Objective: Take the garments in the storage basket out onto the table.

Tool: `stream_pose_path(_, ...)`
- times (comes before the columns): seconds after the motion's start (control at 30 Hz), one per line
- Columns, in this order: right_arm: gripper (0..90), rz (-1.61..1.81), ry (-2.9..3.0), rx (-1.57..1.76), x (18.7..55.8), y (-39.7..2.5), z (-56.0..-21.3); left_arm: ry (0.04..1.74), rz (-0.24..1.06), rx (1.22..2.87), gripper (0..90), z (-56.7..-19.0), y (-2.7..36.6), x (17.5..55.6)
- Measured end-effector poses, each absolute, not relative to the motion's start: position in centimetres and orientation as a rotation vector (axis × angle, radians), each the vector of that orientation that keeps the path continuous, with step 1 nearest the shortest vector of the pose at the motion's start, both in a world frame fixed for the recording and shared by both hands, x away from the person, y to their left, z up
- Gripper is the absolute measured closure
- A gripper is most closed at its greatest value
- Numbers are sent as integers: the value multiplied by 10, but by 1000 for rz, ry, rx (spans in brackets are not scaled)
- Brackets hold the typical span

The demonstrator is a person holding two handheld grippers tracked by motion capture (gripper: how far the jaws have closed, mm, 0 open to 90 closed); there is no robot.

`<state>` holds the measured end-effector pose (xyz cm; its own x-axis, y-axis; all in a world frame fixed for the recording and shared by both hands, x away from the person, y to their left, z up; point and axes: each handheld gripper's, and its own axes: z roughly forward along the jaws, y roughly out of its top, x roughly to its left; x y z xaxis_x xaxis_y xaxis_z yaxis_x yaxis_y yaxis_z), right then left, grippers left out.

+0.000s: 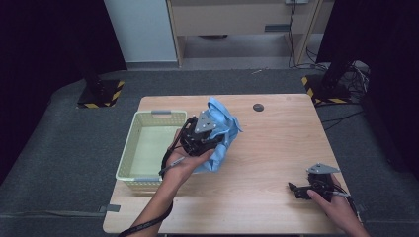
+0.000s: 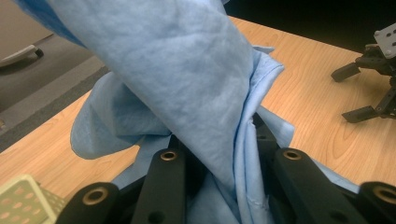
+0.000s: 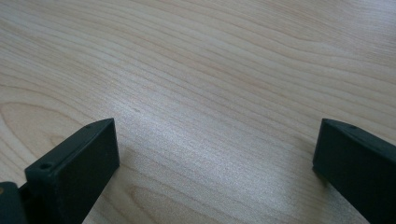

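A light blue cloth (image 1: pixel 225 129) is bunched up and lifted off the wooden table (image 1: pixel 276 148), just right of the basket. My left gripper (image 1: pixel 212 140) is shut on the blue cloth. In the left gripper view the cloth (image 2: pixel 187 70) drapes over the black jaws and hides their tips, and the left gripper (image 2: pixel 219 158) pinches a fold of it. My right gripper (image 1: pixel 295 190) rests low at the table's front right, open. Its jaws stand wide apart over bare wood in the right gripper view, with nothing between them at the right gripper (image 3: pixel 217 140). It also appears far off as the right gripper (image 2: pixel 351 93).
A pale yellow-green plastic basket (image 1: pixel 129 143) stands at the table's left side, and its inside looks bare. Its corner, the basket (image 2: pixel 23 200), sits beside my left jaws. A small black round disc (image 1: pixel 258 107) lies near the far edge. Dark floor surrounds the table.
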<state>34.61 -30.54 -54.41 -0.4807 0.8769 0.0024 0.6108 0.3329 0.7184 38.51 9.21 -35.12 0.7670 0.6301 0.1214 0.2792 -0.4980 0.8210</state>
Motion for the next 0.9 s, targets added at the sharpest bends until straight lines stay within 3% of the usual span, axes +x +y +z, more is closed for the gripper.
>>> stream_pose_path(0.9, 5, 942, 2219, 1314, 346, -305, -544, 691, 466, 2130, 737, -392, 66, 395)
